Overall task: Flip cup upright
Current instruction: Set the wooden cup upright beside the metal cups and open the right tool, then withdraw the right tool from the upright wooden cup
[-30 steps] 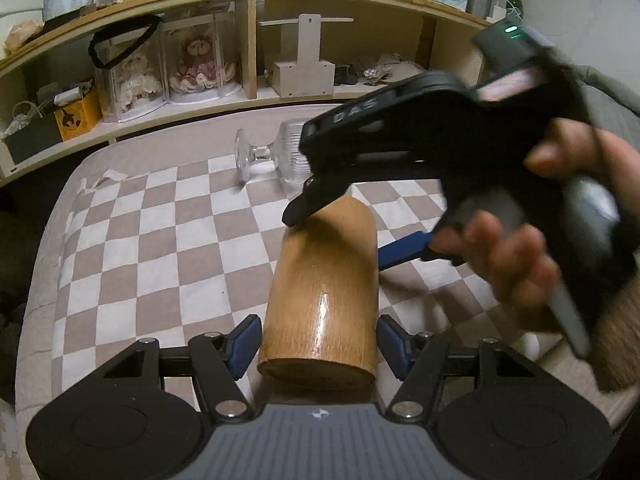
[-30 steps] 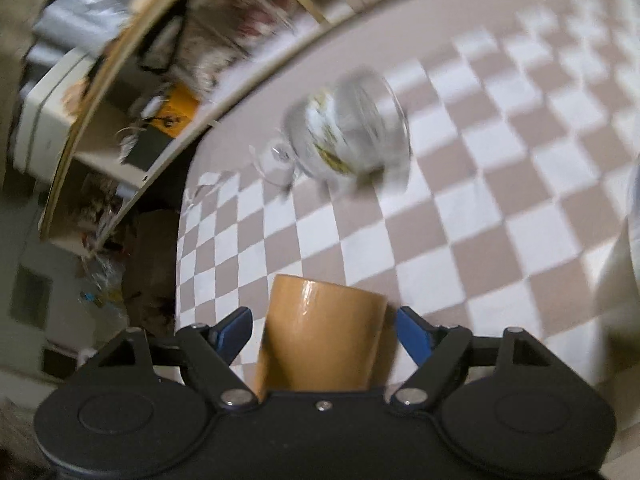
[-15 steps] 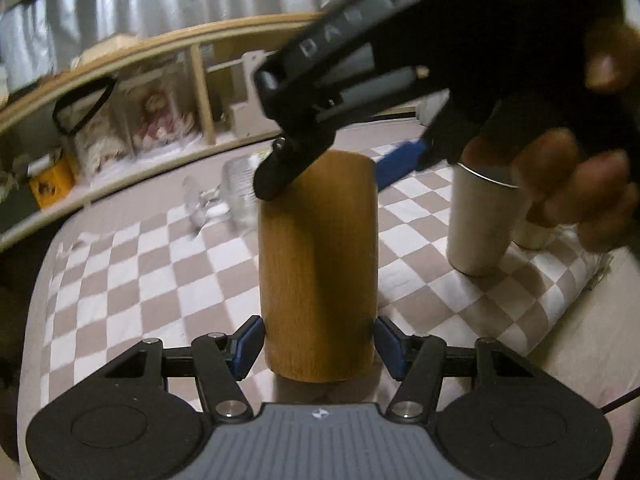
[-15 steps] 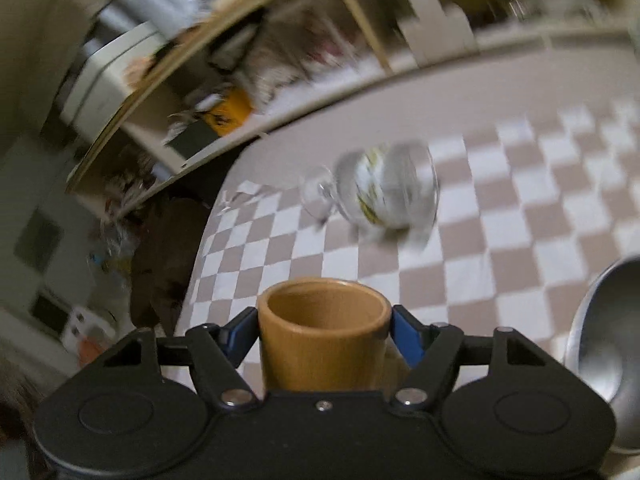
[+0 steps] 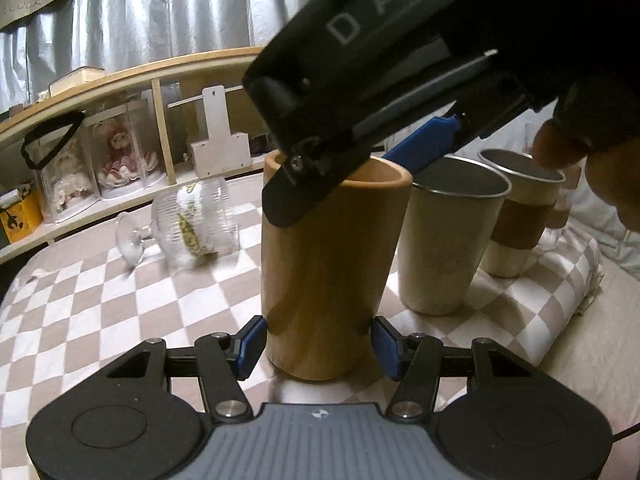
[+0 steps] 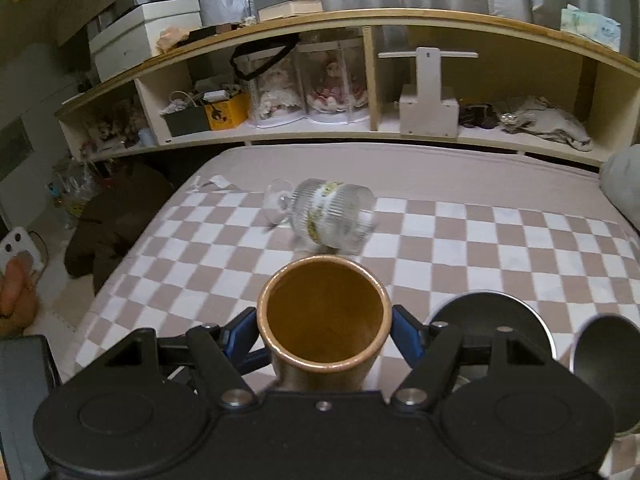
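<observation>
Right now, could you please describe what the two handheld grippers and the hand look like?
The left gripper is black with a ribbed grey centre plate, two round black discs, silver pivot screws and blue pads. The right gripper matches it; the left view shows pale letters "DAS" on its side. A bare hand shows; no sleeve or cable clearly visible.

My right gripper [image 5: 400, 148] hides part of the wooden cup's [image 5: 332, 264] rim; the fallen glass goblet [image 6: 326, 216] looks blurred.
</observation>
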